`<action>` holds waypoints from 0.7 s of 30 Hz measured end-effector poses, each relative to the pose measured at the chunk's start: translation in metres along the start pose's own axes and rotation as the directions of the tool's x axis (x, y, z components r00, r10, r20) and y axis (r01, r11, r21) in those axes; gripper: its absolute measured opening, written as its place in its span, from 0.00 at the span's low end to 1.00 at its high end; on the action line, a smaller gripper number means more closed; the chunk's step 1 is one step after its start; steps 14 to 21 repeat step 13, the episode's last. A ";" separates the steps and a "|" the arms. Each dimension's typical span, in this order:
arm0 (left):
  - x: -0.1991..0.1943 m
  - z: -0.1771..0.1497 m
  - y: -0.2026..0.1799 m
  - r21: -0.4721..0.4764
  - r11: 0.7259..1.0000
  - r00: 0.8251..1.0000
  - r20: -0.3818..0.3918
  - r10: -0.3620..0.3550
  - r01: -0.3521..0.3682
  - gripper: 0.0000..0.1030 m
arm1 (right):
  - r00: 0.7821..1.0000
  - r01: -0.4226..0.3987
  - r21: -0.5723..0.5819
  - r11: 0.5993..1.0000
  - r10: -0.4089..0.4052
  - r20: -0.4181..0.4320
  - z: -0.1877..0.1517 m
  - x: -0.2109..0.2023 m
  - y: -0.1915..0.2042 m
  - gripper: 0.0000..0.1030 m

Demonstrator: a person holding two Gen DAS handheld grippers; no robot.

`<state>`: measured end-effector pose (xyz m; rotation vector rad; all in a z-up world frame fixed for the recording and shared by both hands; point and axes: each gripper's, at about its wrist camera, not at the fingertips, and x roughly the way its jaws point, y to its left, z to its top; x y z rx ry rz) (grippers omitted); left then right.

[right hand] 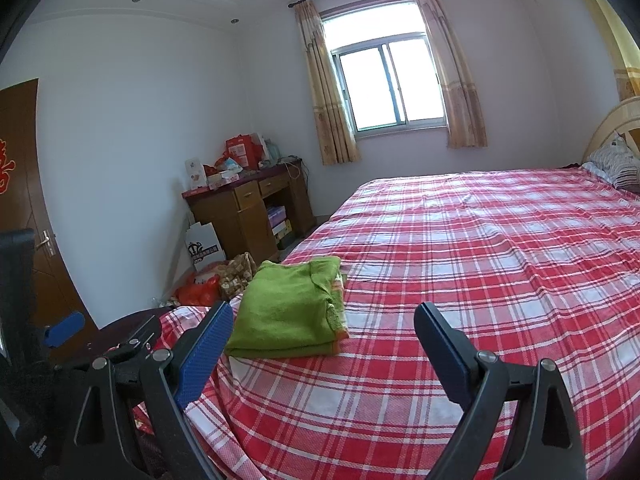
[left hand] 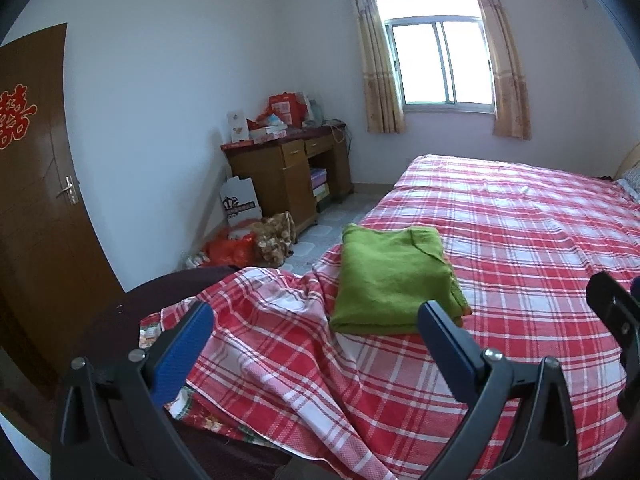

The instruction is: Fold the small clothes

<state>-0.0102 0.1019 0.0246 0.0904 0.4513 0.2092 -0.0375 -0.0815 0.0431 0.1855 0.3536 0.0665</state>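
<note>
A green garment lies folded in a neat rectangle near the left edge of the bed, on the red plaid sheet. It also shows in the right wrist view. My left gripper is open and empty, held above the sheet just short of the garment. My right gripper is open and empty, to the right of the garment and short of it. The right gripper's body shows at the right edge of the left wrist view. The left gripper shows at the left edge of the right wrist view.
A wooden desk piled with boxes stands by the far wall under the window. Bags and a box lie on the floor beside the bed. A brown door is at left. Pillows lie by the headboard.
</note>
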 end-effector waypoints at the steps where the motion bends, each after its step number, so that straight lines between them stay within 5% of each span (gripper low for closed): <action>1: 0.000 0.000 0.000 0.001 1.000 1.000 0.001 -0.005 0.005 1.00 | 1.000 0.000 0.001 1.000 0.000 -0.001 0.000 0.000 0.000 0.90; 21: -0.002 0.003 -0.002 0.009 1.000 1.000 0.013 -0.029 0.029 1.00 | 1.000 -0.002 0.012 1.000 0.002 -0.009 -0.002 0.003 0.000 0.90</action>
